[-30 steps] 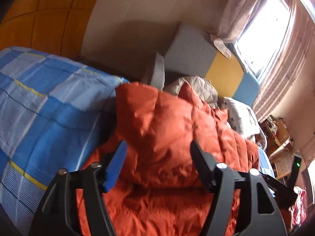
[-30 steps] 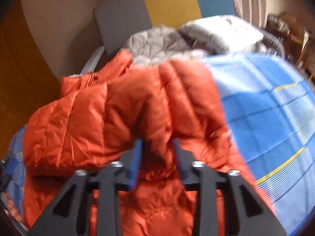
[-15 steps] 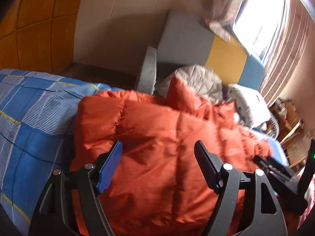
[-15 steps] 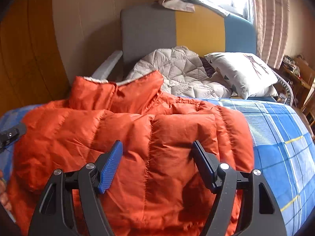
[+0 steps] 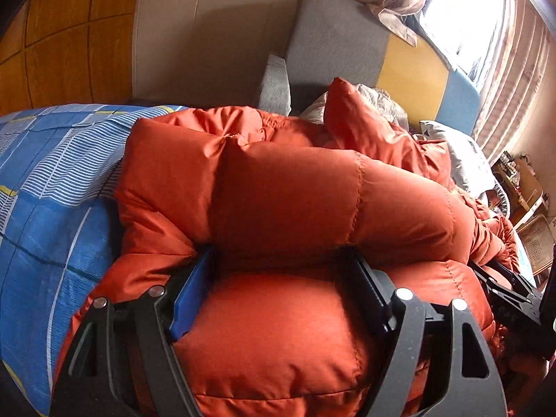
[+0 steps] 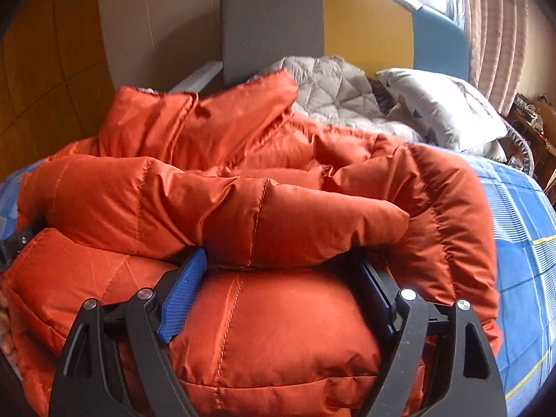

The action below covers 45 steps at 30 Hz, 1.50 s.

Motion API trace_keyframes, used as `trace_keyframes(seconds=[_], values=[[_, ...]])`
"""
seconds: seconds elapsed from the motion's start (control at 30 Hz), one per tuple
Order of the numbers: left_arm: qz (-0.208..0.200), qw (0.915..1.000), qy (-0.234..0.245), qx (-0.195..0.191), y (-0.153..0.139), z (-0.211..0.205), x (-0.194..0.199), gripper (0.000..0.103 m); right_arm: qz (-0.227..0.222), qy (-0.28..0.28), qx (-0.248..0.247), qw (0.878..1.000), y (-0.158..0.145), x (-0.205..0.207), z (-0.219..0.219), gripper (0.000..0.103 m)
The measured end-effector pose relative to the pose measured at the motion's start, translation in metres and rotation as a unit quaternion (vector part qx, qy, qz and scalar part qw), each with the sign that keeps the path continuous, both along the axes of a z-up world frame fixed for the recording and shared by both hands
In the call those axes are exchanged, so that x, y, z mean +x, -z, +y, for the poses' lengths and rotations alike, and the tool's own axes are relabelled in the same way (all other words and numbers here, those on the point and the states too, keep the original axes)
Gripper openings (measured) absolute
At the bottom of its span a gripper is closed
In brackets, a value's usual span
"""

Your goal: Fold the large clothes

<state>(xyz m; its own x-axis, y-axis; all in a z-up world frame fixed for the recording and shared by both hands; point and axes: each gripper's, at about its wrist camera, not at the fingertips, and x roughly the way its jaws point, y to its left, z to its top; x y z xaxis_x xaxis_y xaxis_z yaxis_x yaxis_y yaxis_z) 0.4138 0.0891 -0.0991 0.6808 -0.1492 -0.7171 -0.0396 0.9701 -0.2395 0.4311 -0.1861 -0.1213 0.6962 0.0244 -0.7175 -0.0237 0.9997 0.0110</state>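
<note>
An orange puffer jacket [image 5: 295,194] lies bunched and folded over on a blue checked bedspread [image 5: 45,187]; it also fills the right wrist view [image 6: 243,208]. My left gripper [image 5: 278,260] is open, its fingers pushed into the jacket with a puffy panel bulging between them and a fold lying over the tips. My right gripper [image 6: 281,260] is open in the same way, jaws wide, its fingertips under a folded roll of the jacket. The right gripper's body shows at the right edge of the left wrist view [image 5: 510,295].
A grey, yellow and blue sofa [image 6: 312,31] stands behind the bed, holding a grey quilted garment [image 6: 333,87] and a white pillow [image 6: 441,107]. The bedspread [image 6: 521,229] extends to the right. Curtains and a bright window [image 5: 479,17] are at the far right.
Both grippers have moved forward and down into the jacket. The right gripper, shut on the jacket a second ago, opened. The jacket has bunched into a thick fold over the fingertips.
</note>
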Motion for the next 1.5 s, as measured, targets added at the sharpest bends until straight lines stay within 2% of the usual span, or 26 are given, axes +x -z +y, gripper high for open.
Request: trace_keyframes(seconds=[0.17, 0.27, 0.37, 0.47, 0.6, 0.83, 1.07, 1.17, 1.27, 1.33, 1.5], values=[[0.007, 0.9998, -0.003, 0.02, 0.0, -0.004, 0.002, 0.075, 0.011, 0.0, -0.01, 1.0, 0.005, 0.004, 0.002, 0.081], [-0.004, 0.9979, -0.021, 0.061, -0.019, -0.014, -0.01, 0.074, 0.011, 0.001, -0.015, 1.0, 0.005, 0.005, 0.003, 0.081], [-0.037, 0.9984, -0.007, 0.042, -0.042, -0.026, -0.021, 0.075, 0.009, 0.001, -0.015, 1.0, 0.006, 0.004, 0.003, 0.081], [-0.042, 0.9979, 0.023, 0.043, -0.049, -0.047, -0.016, 0.075, 0.007, 0.002, -0.016, 1.0, 0.006, 0.004, 0.004, 0.081], [-0.028, 0.9965, 0.047, 0.063, -0.034, -0.075, 0.001, 0.076, 0.005, 0.002, -0.015, 1.0, 0.006, 0.002, 0.004, 0.081], [-0.011, 0.9968, 0.04, 0.069, -0.006, -0.077, 0.009, 0.081, 0.002, 0.001, -0.009, 1.0, 0.007, 0.001, 0.003, 0.082], [-0.006, 0.9962, 0.04, 0.077, -0.007, -0.079, 0.009, 0.082, 0.002, 0.001, -0.009, 1.0, 0.005, 0.002, 0.002, 0.082], [-0.011, 0.9969, 0.03, 0.072, -0.021, -0.072, -0.008, 0.085, 0.004, 0.0, -0.012, 1.0, 0.003, 0.003, 0.003, 0.083], [-0.034, 0.9962, 0.033, 0.074, -0.041, -0.064, -0.043, 0.088, 0.006, -0.003, -0.016, 1.0, -0.001, 0.001, 0.004, 0.084], [-0.043, 0.9952, 0.034, 0.081, -0.049, -0.057, -0.063, 0.089, 0.012, -0.008, -0.021, 1.0, -0.006, -0.003, 0.005, 0.089], [-0.058, 0.9937, 0.048, 0.083, -0.061, -0.039, -0.109, 0.089, 0.022, -0.031, 0.005, 0.999, -0.026, -0.03, -0.005, 0.092]])
